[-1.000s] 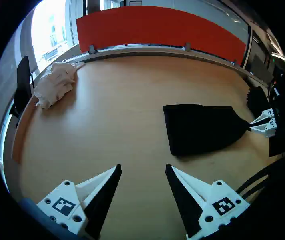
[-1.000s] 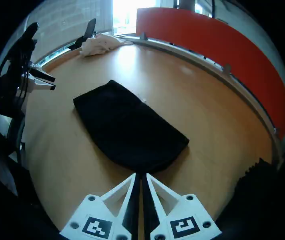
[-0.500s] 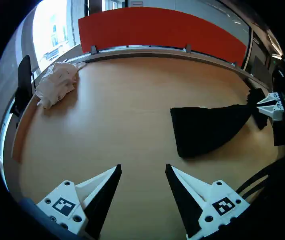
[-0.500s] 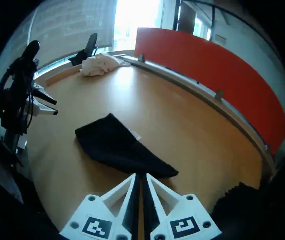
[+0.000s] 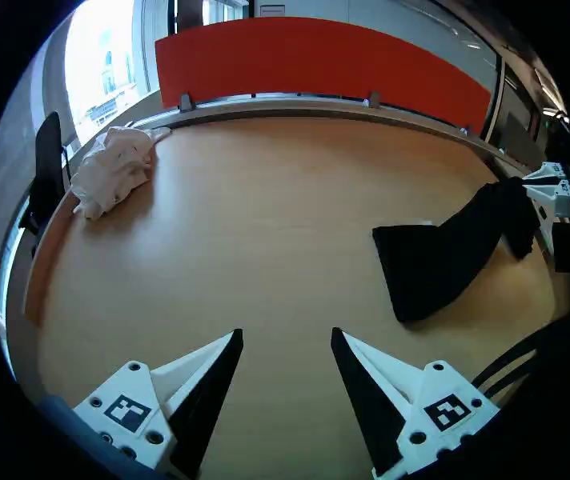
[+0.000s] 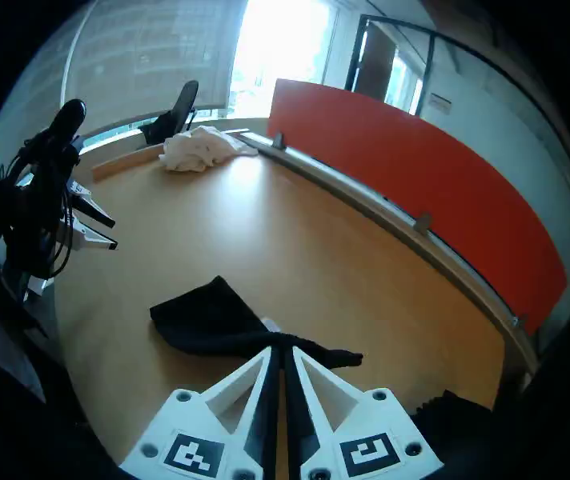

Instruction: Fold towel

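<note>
The black towel is clamped by the right gripper (left gripper is held apart). It should be folded over slowly.

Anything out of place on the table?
A crumpled white cloth sits heaped at the far corner of the table, unfolded. The black towel is half-lifted, pinched by the right gripper; that looks deliberate.
</note>
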The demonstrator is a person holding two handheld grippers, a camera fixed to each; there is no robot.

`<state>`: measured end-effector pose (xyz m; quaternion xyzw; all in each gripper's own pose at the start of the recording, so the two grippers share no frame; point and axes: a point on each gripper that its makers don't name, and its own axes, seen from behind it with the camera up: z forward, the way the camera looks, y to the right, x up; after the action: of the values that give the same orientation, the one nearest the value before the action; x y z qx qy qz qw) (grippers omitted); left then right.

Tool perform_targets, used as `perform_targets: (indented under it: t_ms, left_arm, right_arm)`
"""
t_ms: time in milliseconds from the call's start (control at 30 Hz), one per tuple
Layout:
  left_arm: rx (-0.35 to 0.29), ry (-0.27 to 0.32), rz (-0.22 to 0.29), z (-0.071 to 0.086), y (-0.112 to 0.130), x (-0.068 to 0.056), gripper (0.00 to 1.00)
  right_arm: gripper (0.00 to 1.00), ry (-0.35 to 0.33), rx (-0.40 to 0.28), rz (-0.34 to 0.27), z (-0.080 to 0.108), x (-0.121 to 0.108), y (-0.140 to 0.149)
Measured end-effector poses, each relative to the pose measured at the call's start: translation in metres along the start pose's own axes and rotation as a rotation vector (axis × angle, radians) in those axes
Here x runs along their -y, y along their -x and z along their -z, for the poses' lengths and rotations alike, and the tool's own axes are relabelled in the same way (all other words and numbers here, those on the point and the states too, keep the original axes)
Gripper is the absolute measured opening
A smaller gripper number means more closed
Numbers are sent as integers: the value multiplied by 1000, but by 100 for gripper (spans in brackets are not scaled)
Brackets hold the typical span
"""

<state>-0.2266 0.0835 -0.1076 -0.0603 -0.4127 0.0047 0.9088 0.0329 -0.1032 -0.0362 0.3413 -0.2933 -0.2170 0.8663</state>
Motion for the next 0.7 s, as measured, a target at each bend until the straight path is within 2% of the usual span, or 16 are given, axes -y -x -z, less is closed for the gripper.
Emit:
perform_targets:
  t_ms: [400, 700]
  left_arm:
    - [-2, 4, 1, 0, 0, -3, 81]
    - [-9, 6, 2, 1, -4, -3, 81]
  right_arm:
    - [6, -27, 6, 13, -6, 12, 1]
    - [6, -72, 0, 31, -24, 30, -9]
